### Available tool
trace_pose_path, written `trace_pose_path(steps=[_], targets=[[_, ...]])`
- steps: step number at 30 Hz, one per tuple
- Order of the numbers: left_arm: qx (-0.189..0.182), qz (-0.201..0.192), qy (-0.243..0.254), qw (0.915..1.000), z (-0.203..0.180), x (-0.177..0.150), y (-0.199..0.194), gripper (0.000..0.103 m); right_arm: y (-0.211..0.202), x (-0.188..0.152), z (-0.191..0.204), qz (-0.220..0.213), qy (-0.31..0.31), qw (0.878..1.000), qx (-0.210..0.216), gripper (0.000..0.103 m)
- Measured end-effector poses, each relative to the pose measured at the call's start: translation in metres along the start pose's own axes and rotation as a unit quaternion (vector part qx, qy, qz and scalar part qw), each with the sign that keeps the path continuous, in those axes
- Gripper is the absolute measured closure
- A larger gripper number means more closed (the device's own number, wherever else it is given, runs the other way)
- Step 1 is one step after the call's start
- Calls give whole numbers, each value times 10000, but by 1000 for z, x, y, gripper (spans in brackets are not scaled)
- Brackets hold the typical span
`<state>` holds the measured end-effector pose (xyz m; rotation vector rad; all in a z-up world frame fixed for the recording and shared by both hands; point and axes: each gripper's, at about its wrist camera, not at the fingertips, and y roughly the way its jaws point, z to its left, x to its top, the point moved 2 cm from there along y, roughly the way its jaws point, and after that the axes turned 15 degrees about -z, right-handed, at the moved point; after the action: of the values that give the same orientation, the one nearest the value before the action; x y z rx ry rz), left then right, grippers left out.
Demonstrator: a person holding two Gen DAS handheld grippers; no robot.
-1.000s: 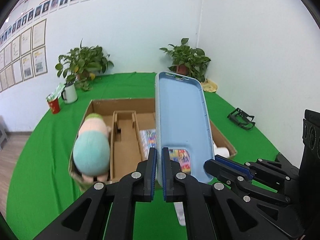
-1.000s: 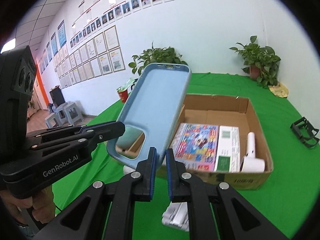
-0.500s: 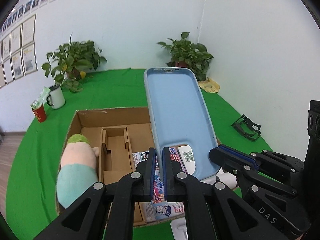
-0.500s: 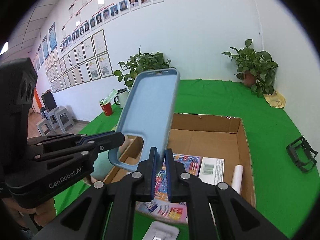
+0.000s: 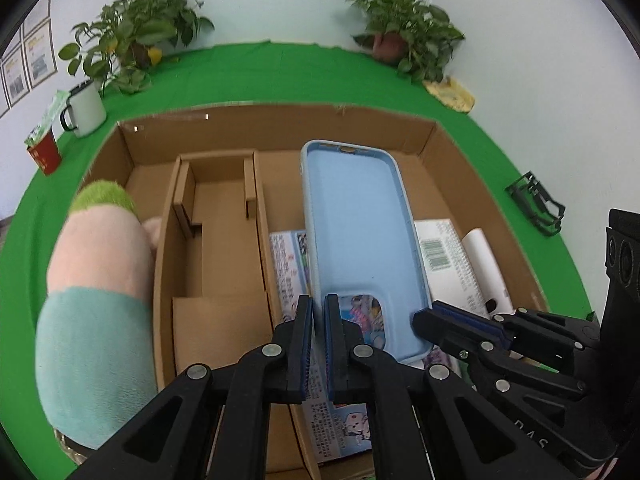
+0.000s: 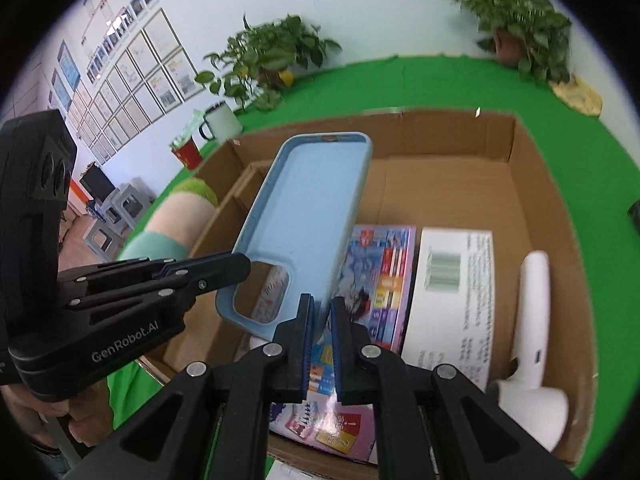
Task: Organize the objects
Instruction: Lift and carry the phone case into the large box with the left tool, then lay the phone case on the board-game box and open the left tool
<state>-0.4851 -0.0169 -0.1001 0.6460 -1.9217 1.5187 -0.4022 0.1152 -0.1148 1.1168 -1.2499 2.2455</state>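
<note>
A light blue phone case (image 5: 356,232) (image 6: 308,208) hangs over the open cardboard box (image 5: 280,120) (image 6: 440,124), inner side up, above a colourful book (image 5: 288,256) (image 6: 384,272). My left gripper (image 5: 319,312) (image 6: 240,264) is shut on the case's lower left edge beside the camera cut-out. My right gripper (image 6: 320,312) (image 5: 424,316) is shut on its lower right edge. In the box also lie a plush toy (image 5: 96,280) (image 6: 180,216), a white barcoded carton (image 5: 444,256) (image 6: 452,280) and a white handheld device (image 5: 484,256) (image 6: 528,320).
A cardboard divider insert (image 5: 216,220) fills the box's middle left. On the green cloth stand a white mug (image 5: 86,110), a red cup (image 5: 44,156), two potted plants (image 5: 136,36) (image 5: 400,28) and a black clip-like frame (image 5: 536,204). A person's hand (image 6: 52,420) holds the left gripper.
Both grippers have carried the phone case forward and down, from in front of the box to low over its right compartment. Both have tipped further downward.
</note>
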Motion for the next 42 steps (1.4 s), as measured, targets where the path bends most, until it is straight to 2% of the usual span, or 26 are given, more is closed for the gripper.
trace_pose_path(steps=[5,11,13,22,27,30,33,34,35,36,38,39,41,42], targets=[[83,201,-16,9998,8,-19,14,100,16,-18,-5,360,191,9992,59,95],[99,239,-22,9997,8,-19,11,97,19,-23,-8,497,213,9985,38,95],[98,206,4,9997,5,-19,3,94,19,-23,-8,516,176,9985,54,95],[138,-38,-31,9999,8,-23,-34,93,21,-23,3,536,-60,9985,-84,95],[116,-257,40,9996,10,-24,-55,86,21,-23,6,547,-171,9982,-179,95],[93,-458,114,9988,8,-23,-67,68,20,-23,7,537,-252,9980,-210,95],[119,-908,117,9957,9,-21,-86,51,17,-21,7,461,-183,9986,-192,95],[169,-1057,144,9941,8,-20,-93,40,15,-20,7,396,-162,9990,-147,93],[254,-1189,182,9924,8,-20,-99,30,13,-19,8,339,-150,9993,-103,86],[396,-1332,244,9900,9,-19,-106,26,8,-18,10,262,-159,9995,-77,78],[590,-1551,349,9855,9,-18,-120,16,-2,-16,12,72,-208,9998,-17,24],[637,-1652,379,9835,9,-17,-127,13,-9,-16,13,-72,-264,9996,-49,17],[789,-1952,411,9767,9,-16,-143,1,-27,-17,14,-402,-453,9978,-276,17],[856,-2149,418,9720,8,-16,-153,0,-35,-18,14,-493,-503,9970,-334,17]])
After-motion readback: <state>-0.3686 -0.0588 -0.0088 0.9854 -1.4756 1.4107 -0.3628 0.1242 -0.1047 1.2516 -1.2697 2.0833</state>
